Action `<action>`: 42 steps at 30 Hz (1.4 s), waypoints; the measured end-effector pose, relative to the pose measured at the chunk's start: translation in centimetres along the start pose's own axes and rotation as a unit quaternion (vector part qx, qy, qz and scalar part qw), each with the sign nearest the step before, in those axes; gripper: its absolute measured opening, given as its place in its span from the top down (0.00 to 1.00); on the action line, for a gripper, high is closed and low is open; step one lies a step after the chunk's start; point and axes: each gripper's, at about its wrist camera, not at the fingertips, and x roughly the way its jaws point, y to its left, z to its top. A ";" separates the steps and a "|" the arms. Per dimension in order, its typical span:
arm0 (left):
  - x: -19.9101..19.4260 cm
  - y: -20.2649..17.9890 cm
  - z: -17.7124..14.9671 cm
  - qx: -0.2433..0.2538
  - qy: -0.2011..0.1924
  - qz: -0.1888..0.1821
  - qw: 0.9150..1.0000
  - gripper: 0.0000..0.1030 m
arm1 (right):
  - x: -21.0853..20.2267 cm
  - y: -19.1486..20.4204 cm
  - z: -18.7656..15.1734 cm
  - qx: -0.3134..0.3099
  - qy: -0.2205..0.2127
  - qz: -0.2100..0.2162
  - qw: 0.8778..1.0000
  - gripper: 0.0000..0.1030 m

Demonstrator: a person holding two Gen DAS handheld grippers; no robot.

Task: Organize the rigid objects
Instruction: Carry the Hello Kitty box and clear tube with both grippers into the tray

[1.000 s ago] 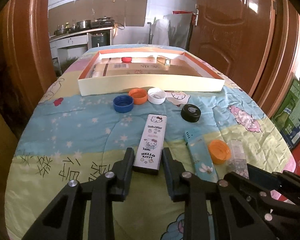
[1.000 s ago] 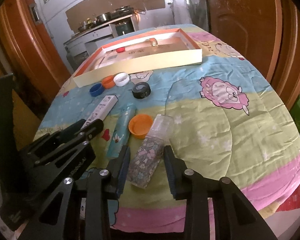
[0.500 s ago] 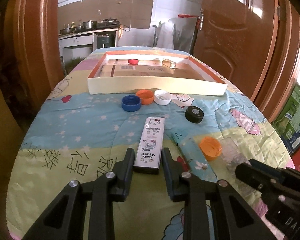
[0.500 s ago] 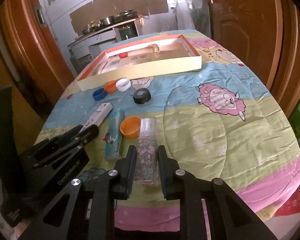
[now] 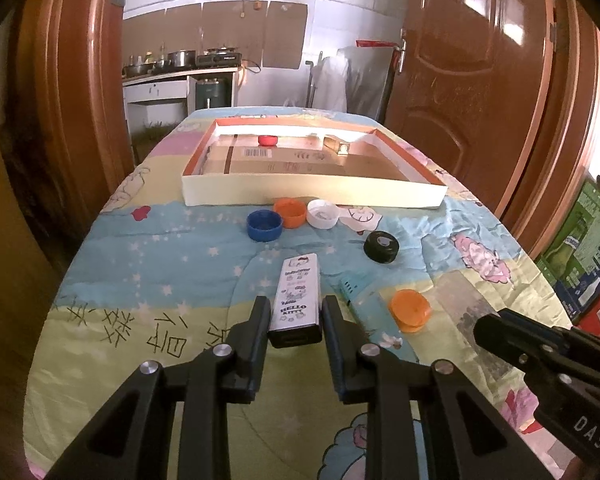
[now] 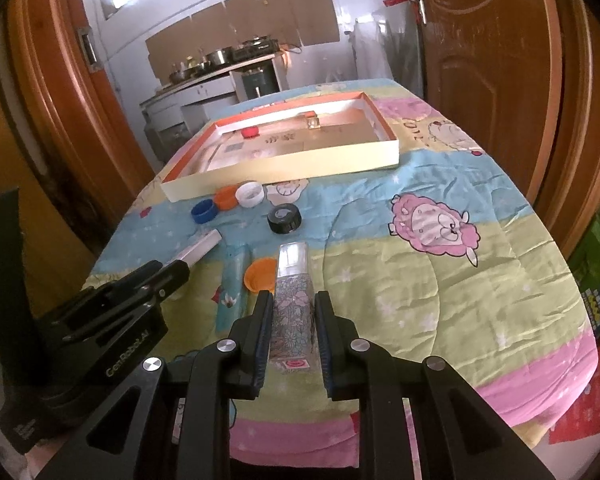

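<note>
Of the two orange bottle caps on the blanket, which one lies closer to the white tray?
The orange cap between the blue cap and the white cap, just before the tray wall. The other orange cap lies much nearer the grippers.

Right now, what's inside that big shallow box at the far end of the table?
Inside the shallow box, a red bottle cap and a small gold-coloured box lie near the far wall on a printed cardboard floor. The near wall hides the strip of floor just behind it.
</note>
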 end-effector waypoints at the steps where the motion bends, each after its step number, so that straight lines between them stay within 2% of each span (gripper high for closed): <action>1: -0.1 0.0 0.1 0.000 -0.002 0.000 1.000 0.74 | 0.0 0.0 0.1 -0.001 -0.001 0.000 1.000 0.79; 8: -0.5 0.2 0.2 -0.003 -0.003 -0.005 1.000 0.74 | -0.1 -0.2 0.3 -0.002 -0.004 0.002 1.000 0.79; 16: 2.1 0.6 -0.3 -0.015 0.048 -0.026 0.998 0.75 | 0.5 -0.4 0.2 -0.001 0.007 0.004 1.000 0.79; 23: 3.2 0.7 0.8 -0.026 0.056 -0.027 0.998 0.75 | 1.4 -0.8 -0.3 0.001 0.021 0.002 1.000 0.79; 28: 4.1 0.2 1.7 -0.016 0.063 -0.017 0.998 0.75 | 1.8 -0.8 -0.5 -0.008 0.023 -0.004 1.000 0.79; 34: 4.8 -0.4 2.1 0.001 0.053 -0.003 0.999 0.75 | 2.5 -1.0 -0.7 -0.010 0.031 -0.004 0.999 0.79; 42: 4.2 -0.1 2.0 -0.002 0.039 -0.008 0.999 0.75 | 2.6 -1.3 -0.6 -0.012 0.028 0.005 1.000 0.80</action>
